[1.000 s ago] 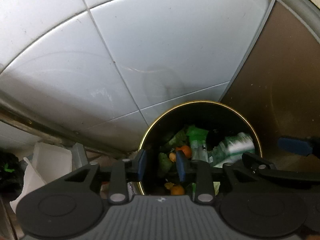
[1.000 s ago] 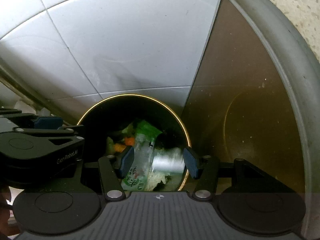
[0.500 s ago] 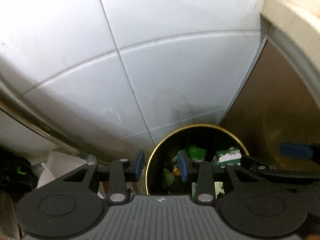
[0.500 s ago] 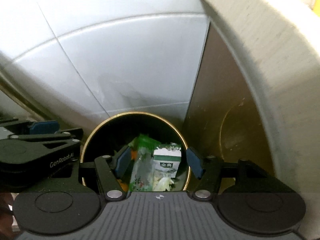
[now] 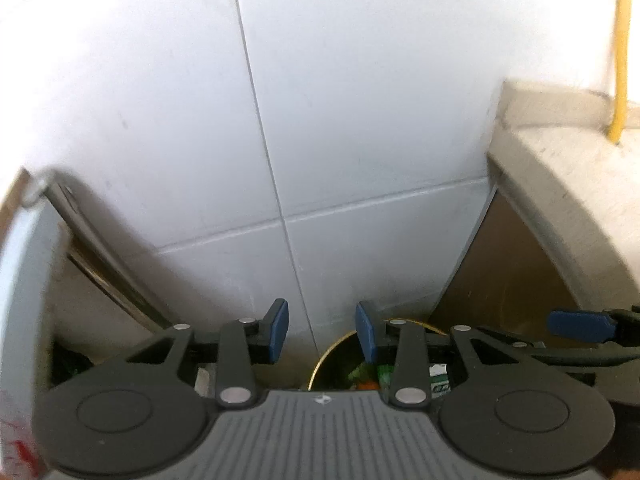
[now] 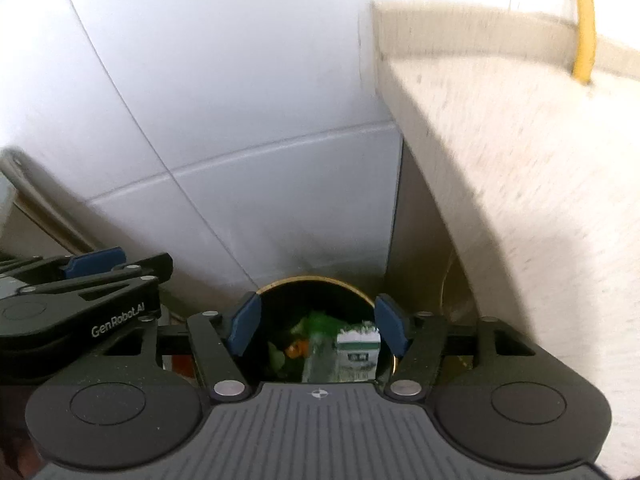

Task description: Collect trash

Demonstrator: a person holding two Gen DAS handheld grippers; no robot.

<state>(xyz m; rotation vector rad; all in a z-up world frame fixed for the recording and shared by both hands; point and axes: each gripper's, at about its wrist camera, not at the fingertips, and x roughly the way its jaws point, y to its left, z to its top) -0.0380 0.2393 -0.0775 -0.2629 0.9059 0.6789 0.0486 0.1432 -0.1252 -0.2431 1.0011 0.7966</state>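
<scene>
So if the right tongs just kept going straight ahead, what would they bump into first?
Probably the trash in the bin: the open right tongs frame its mouth, with the milk carton nearest. Depth is hard to judge here.

"GenRobot.AI" is printed in white on the left gripper point(image 6: 94, 260) body.

wall: white tiles point(image 5: 360, 120) | right: speckled stone counter point(image 6: 520, 160)

gold-rimmed bin point(image 6: 316, 280) (black inside), carton point(image 6: 357, 354) upright
</scene>
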